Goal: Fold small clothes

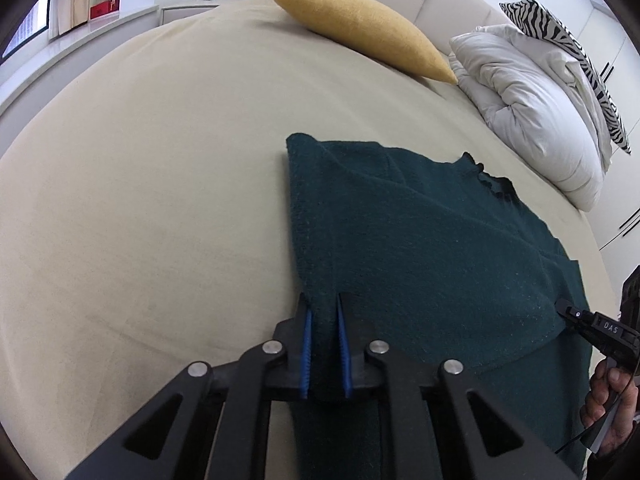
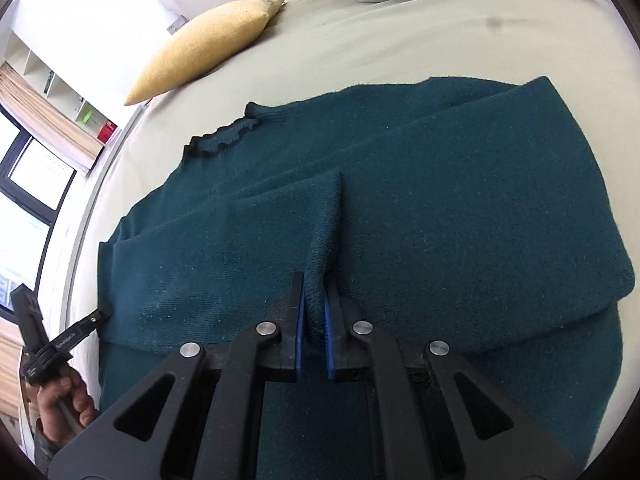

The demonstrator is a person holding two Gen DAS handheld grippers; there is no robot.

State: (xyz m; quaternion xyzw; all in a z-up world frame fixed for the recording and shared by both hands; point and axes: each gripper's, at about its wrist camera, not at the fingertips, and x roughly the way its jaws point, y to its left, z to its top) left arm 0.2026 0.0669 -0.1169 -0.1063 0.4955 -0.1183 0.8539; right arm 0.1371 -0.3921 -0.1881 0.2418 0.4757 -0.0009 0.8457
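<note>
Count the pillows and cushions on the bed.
3. A yellow cushion lies by the headboard, a white pillow lies right of it in the left wrist view, and a zebra-striped pillow rests behind the white one. More may lie outside the frames.

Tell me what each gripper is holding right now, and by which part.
Both hold the dark green sweater: the left gripper pinches its folded side edge near the hem, the right gripper a raised fold of fabric further across the hem.
</note>
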